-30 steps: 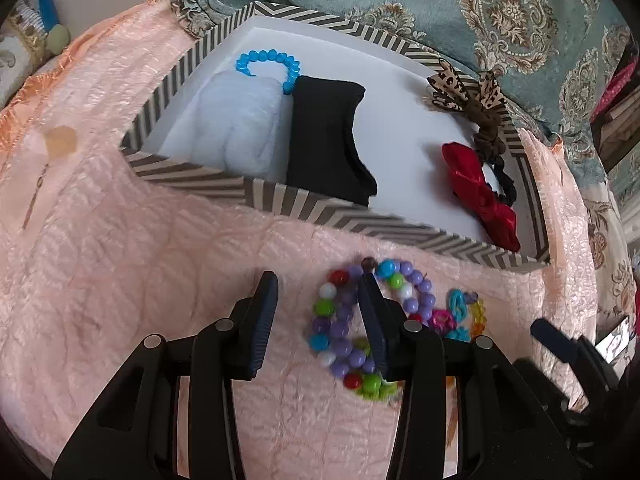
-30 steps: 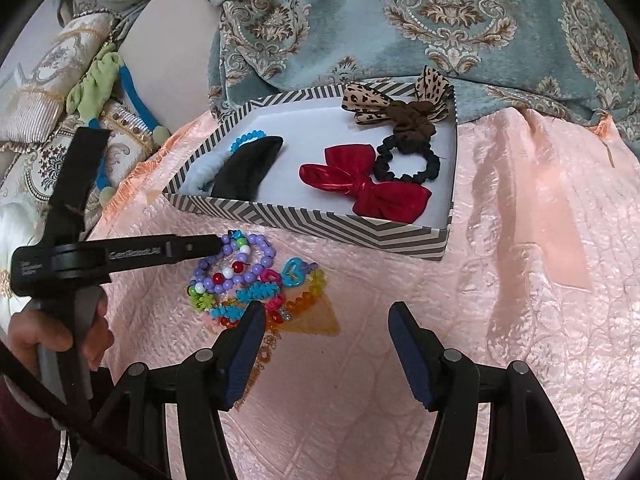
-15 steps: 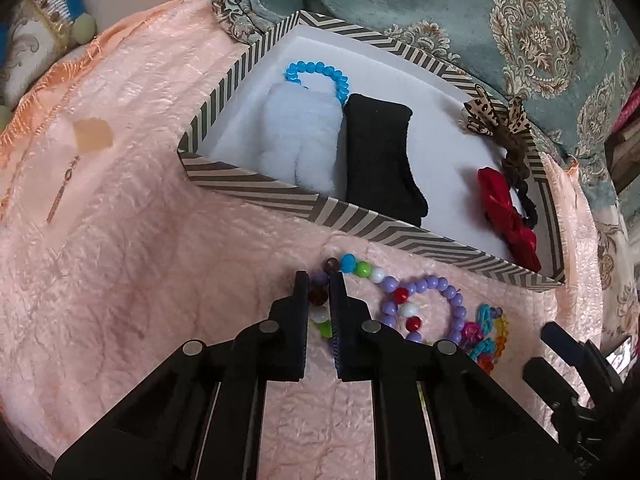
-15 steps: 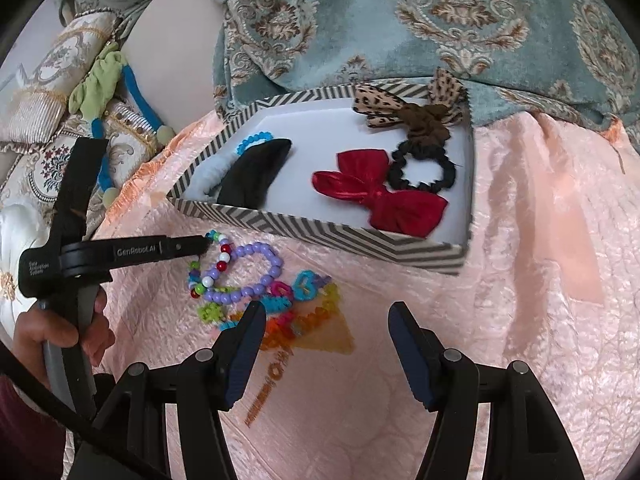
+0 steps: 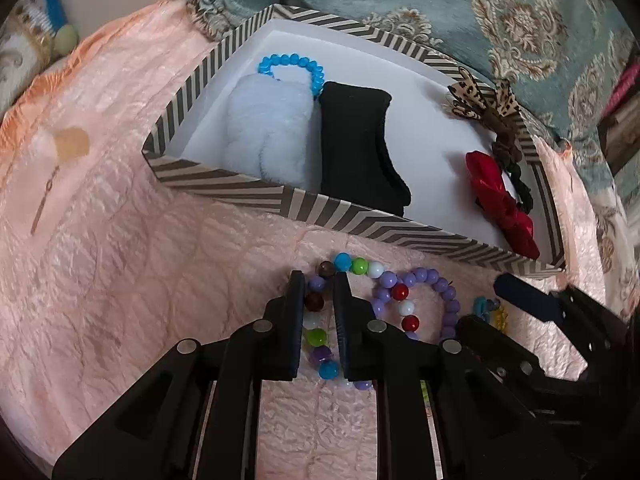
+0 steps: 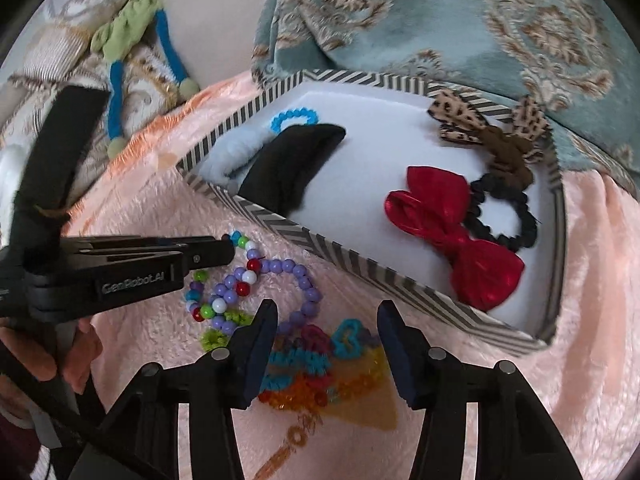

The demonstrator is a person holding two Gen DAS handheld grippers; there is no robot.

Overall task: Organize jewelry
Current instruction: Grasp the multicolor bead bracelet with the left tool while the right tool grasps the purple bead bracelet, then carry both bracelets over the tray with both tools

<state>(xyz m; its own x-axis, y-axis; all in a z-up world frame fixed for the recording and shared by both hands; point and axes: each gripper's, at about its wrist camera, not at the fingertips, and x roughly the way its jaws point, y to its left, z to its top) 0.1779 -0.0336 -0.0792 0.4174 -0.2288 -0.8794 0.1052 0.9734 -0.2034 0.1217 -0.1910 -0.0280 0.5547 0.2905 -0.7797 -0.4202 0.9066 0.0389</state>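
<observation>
Left gripper point(image 5: 319, 292) clamped on beads point(image 5: 316, 336) on pink cloth point(image 5: 160, 280), just in front of striped box point(image 5: 224, 188). In box, left to right: blue bracelet point(image 5: 292, 66), pale fluffy band point(image 5: 264, 128), black band point(image 5: 356, 136), red bow point(image 5: 500, 196), leopard bow point(image 5: 480, 100). Right gripper point(image 6: 326, 320) spread wide, low over colourful pile point(image 6: 316, 364), gripping nothing.
</observation>
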